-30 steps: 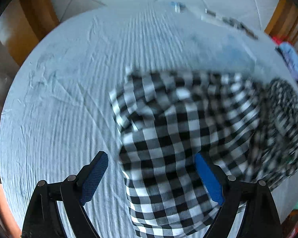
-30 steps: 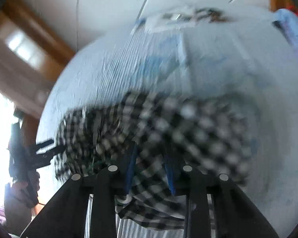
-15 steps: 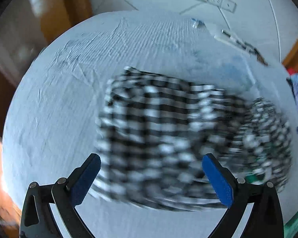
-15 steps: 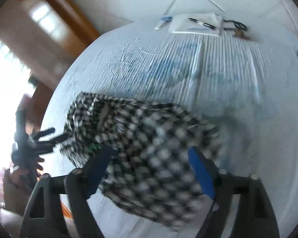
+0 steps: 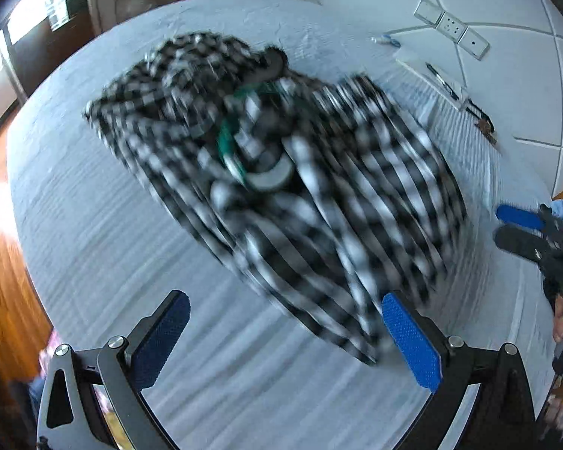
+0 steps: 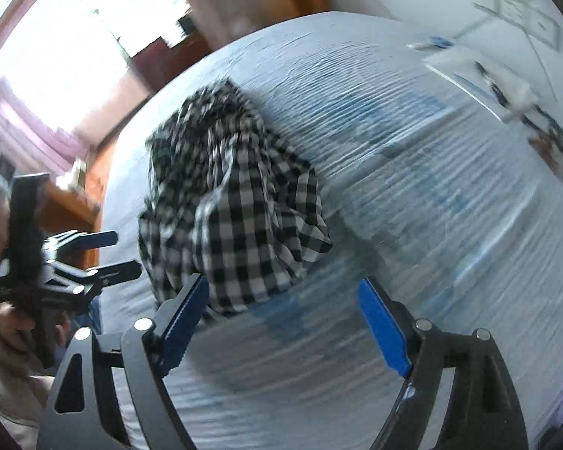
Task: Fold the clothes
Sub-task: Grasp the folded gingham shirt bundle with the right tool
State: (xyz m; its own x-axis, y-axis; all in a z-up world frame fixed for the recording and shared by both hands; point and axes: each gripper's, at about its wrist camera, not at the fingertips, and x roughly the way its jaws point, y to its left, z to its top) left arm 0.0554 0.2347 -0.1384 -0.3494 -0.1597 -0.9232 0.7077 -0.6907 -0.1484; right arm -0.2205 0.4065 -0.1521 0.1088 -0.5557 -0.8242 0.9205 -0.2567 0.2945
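Your checked shirt lies bunched in a loose heap on the pale blue ribbed sheet, and both of your tools are off it. The left gripper stands spread wide with nothing between its blue pads, and the shirt's near hem sits just ahead of it, closest to the right-hand pad. The right gripper is likewise spread and empty; from there the heap lies ahead and to the left, its lowest fold just beyond the left pad. The heap's long axis runs diagonally in the left view, from far left to near right, so I judge your left gripper the nearer one to a graspable edge. The left view alone shows a green-lined collar band on top of the pile, though blurred; the right view hides that but shows the cloth's raised, folded-over corner more sharply, and your left tool waiting beside the heap.
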